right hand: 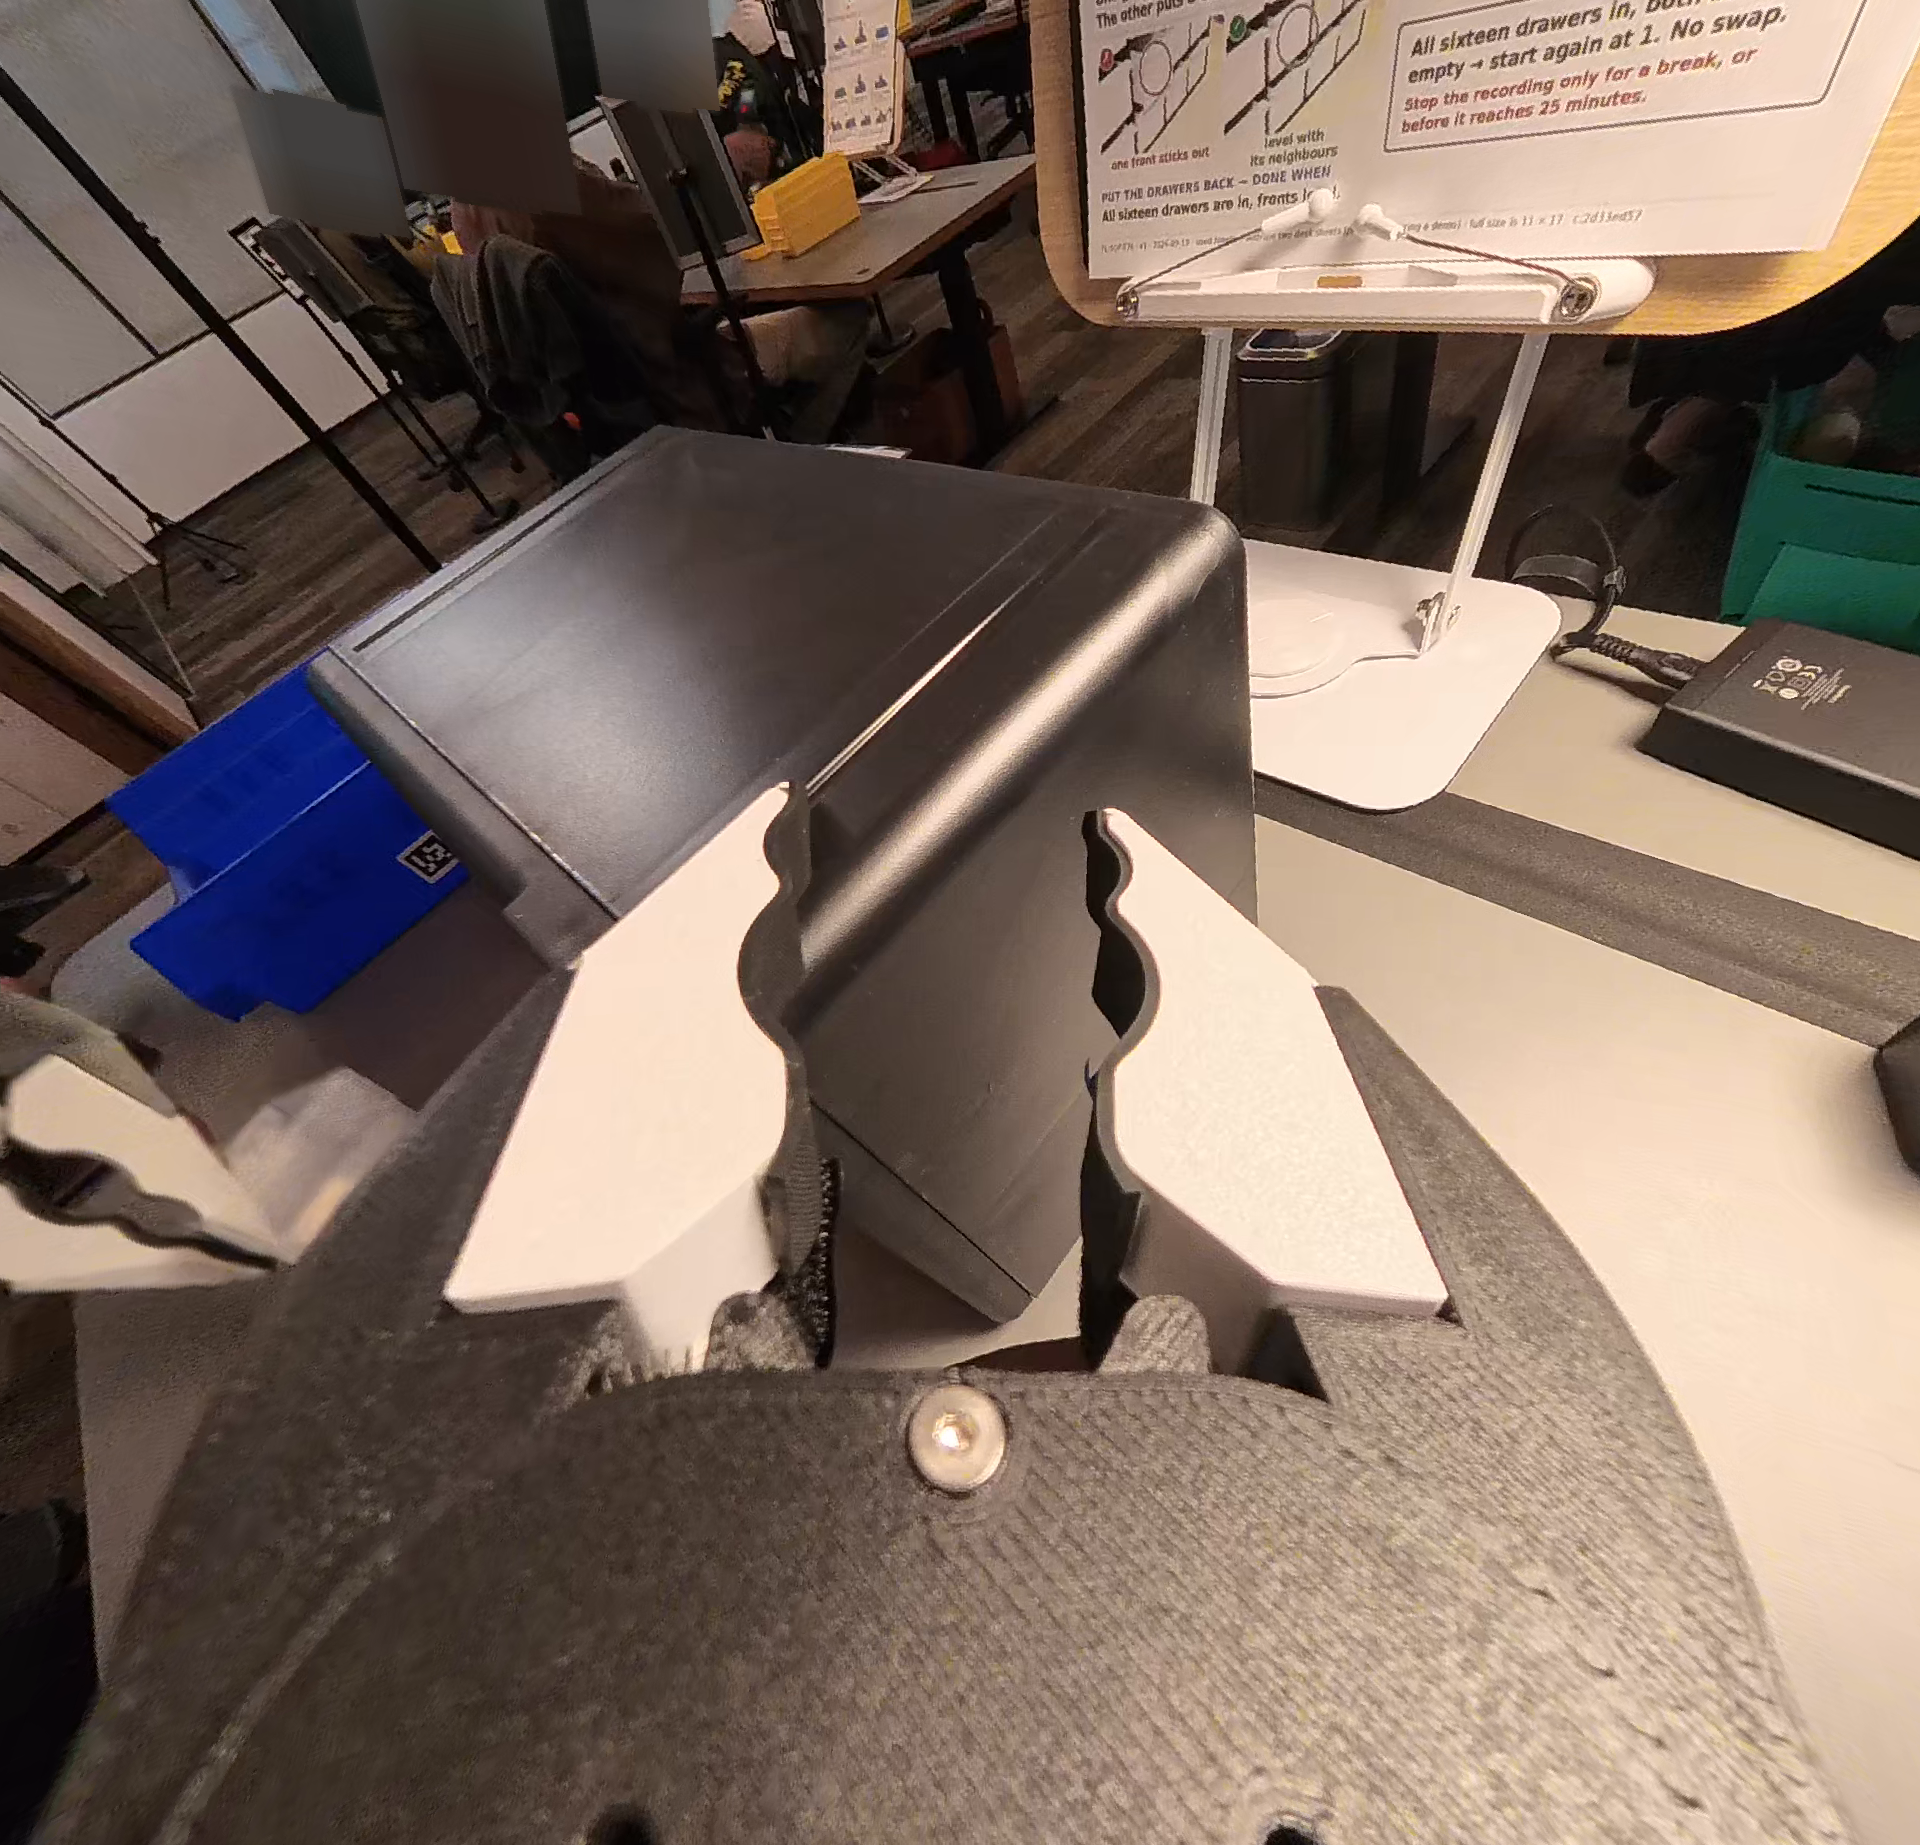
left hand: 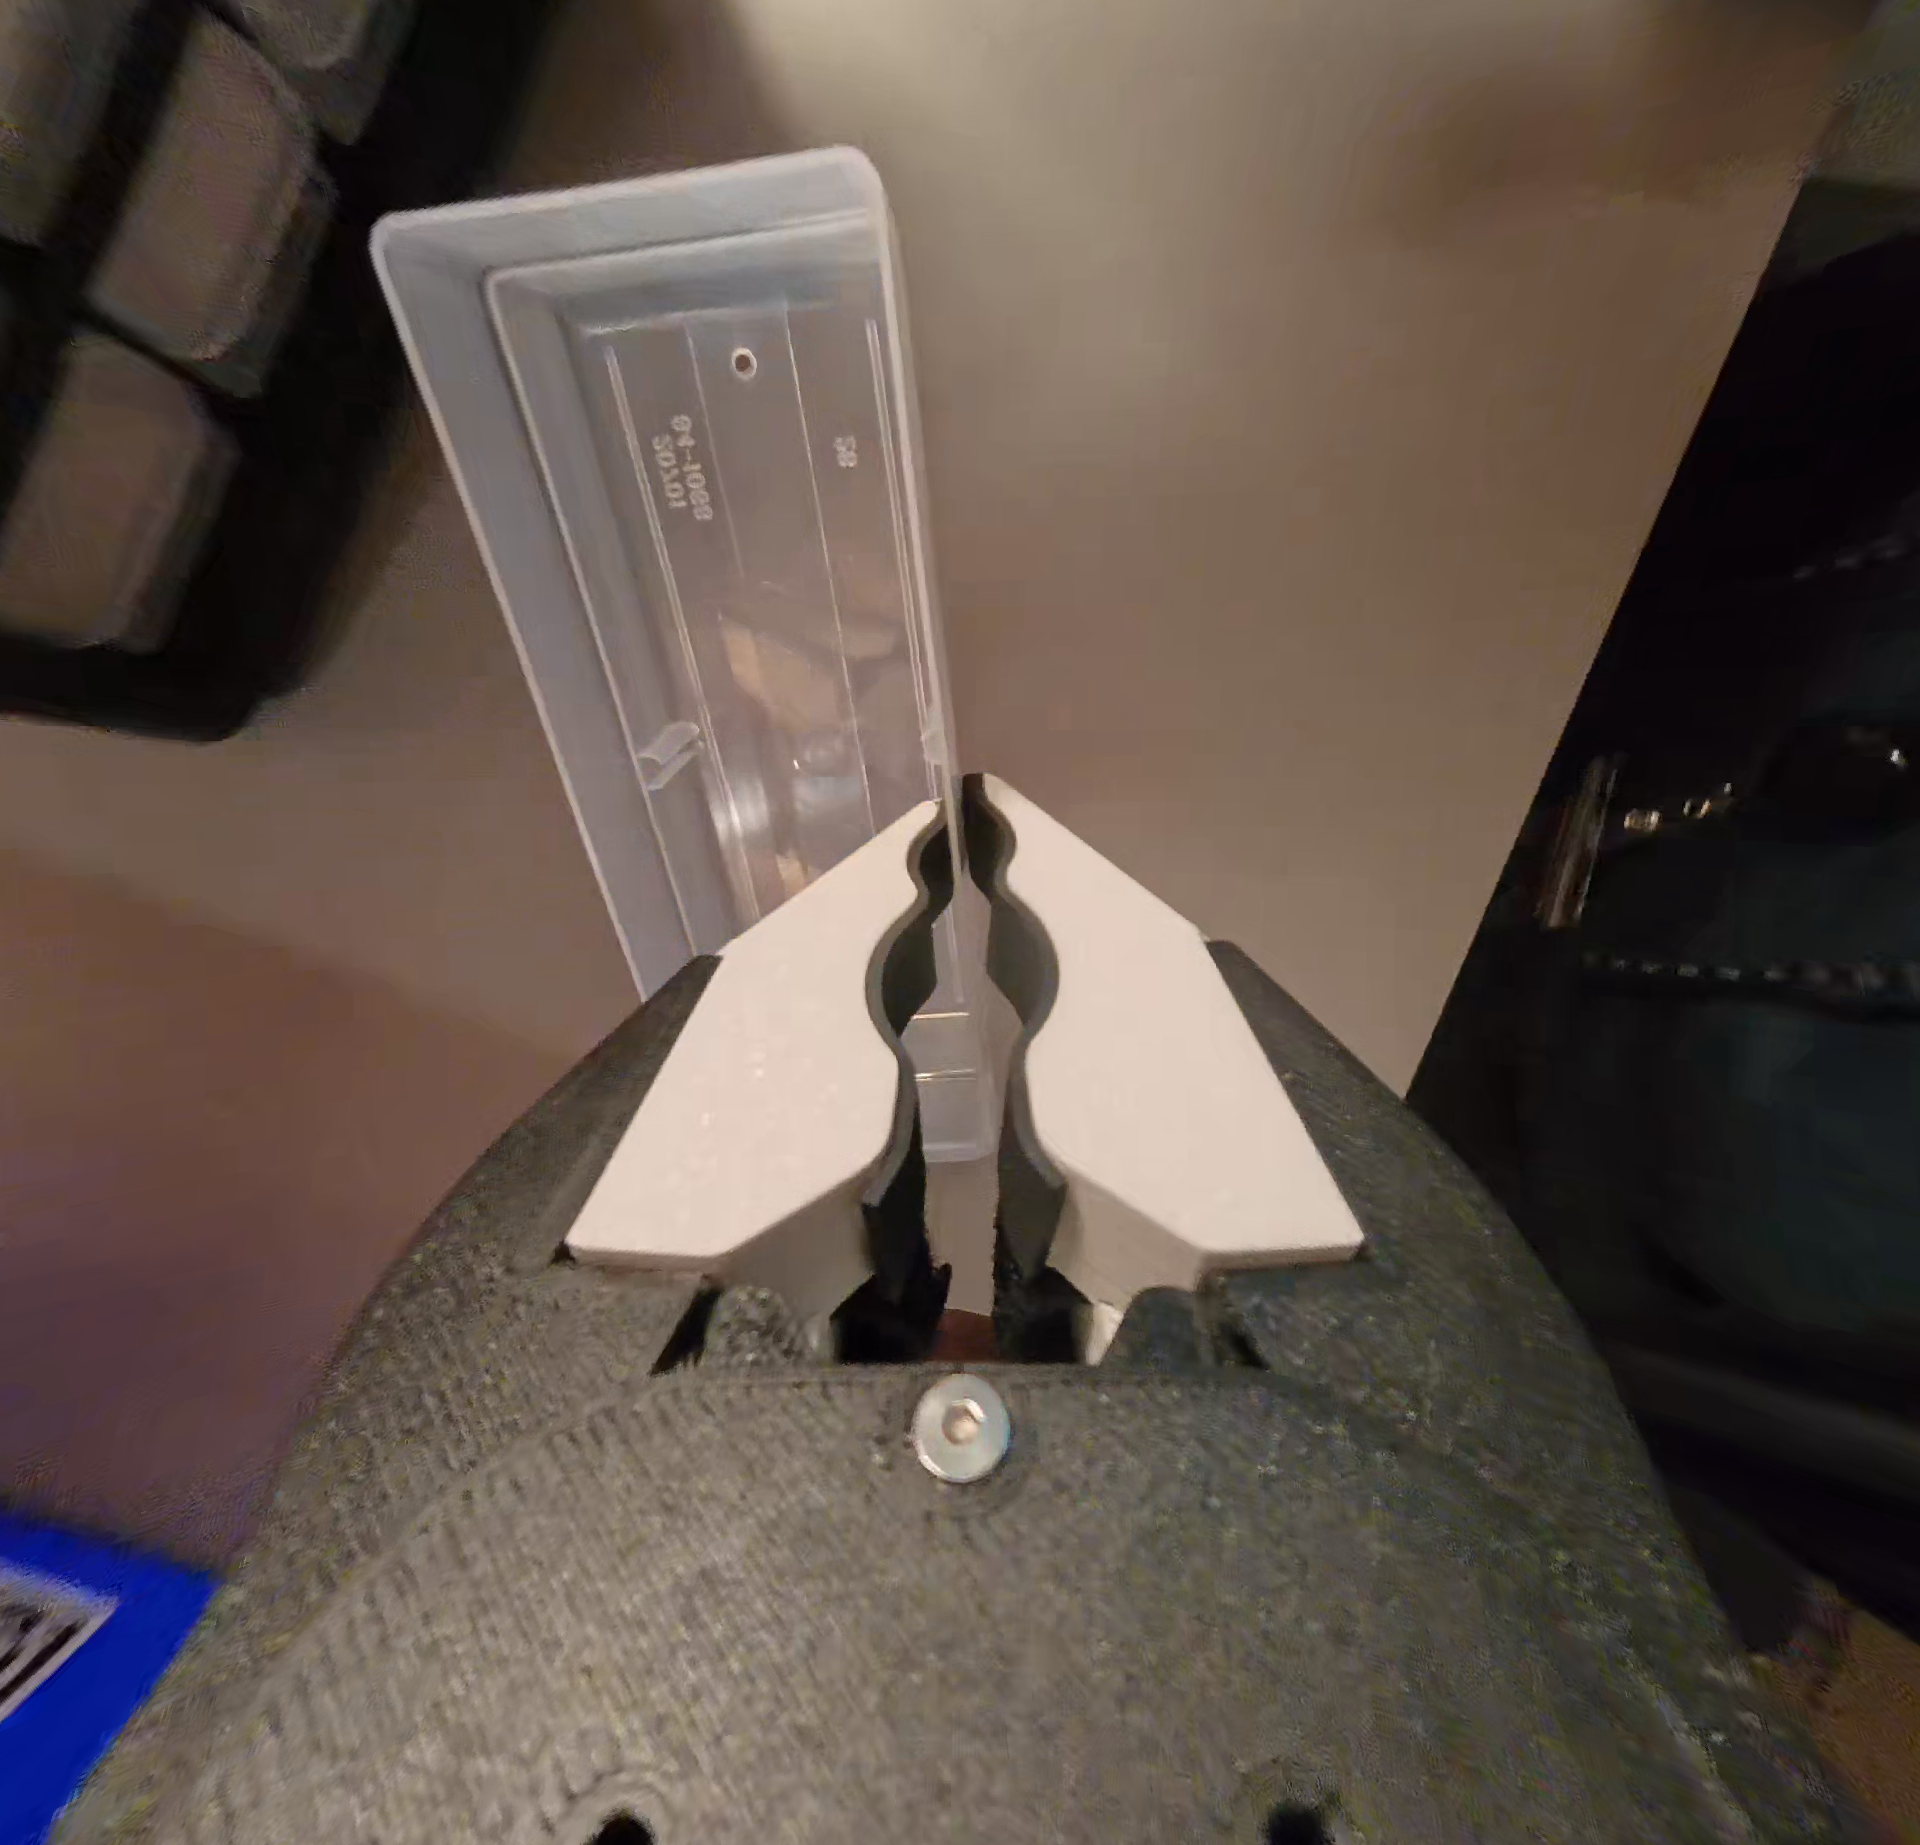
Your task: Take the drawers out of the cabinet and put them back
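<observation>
a grey table [right hand: 1662, 1224] carries black cabinet [right hand: 831, 652], blue bin [right hand: 270, 860], white stand [right hand: 1403, 694].

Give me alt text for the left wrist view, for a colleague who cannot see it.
The left hand-held gripper is closed on one thin side wall of a clear plastic drawer, which extends away from the camera above a beige table. A black cabinet with pale drawer fronts fills the upper left, slightly blurred.

cabinet [right hand: 790, 652]: on the surface [right hand: 1621, 1120]
bin [right hand: 270, 860]: left of cabinet
stand [right hand: 1382, 694]: behind cabinet, right
drawer [left hand: 675, 507]: in left claw [left hand: 961, 798]
</observation>
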Action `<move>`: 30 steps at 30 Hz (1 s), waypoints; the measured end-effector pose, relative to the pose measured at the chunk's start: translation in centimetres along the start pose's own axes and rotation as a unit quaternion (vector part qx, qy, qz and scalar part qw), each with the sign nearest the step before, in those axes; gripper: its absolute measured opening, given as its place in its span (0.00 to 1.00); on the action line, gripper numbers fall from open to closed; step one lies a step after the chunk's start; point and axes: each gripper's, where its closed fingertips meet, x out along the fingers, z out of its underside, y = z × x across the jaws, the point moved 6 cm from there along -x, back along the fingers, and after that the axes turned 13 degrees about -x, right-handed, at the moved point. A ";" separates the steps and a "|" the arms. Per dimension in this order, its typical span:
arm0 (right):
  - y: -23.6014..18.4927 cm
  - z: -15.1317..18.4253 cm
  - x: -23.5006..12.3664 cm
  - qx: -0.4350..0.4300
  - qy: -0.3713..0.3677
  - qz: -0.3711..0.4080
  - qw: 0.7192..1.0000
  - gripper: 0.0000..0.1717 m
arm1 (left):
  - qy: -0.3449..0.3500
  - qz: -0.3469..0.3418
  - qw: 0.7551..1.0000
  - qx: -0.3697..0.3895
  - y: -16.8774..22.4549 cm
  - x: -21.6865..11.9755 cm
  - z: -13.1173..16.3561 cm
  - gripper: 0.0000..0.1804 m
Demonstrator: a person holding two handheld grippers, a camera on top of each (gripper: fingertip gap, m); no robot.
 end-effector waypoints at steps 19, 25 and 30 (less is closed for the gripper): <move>0.0 0.0 0.0 0.002 0.002 -0.005 1.000 0.33 | 0.028 0.096 0.950 0.295 1.2 0.9 1.1 0.29; 0.0 0.0 0.0 0.002 0.003 -0.007 1.000 0.33 | -0.017 0.080 0.925 0.370 0.5 3.4 1.5 0.25; 0.1 0.1 0.1 0.008 0.006 -0.014 1.000 0.33 | -0.018 0.064 0.913 0.402 0.7 4.7 1.6 0.11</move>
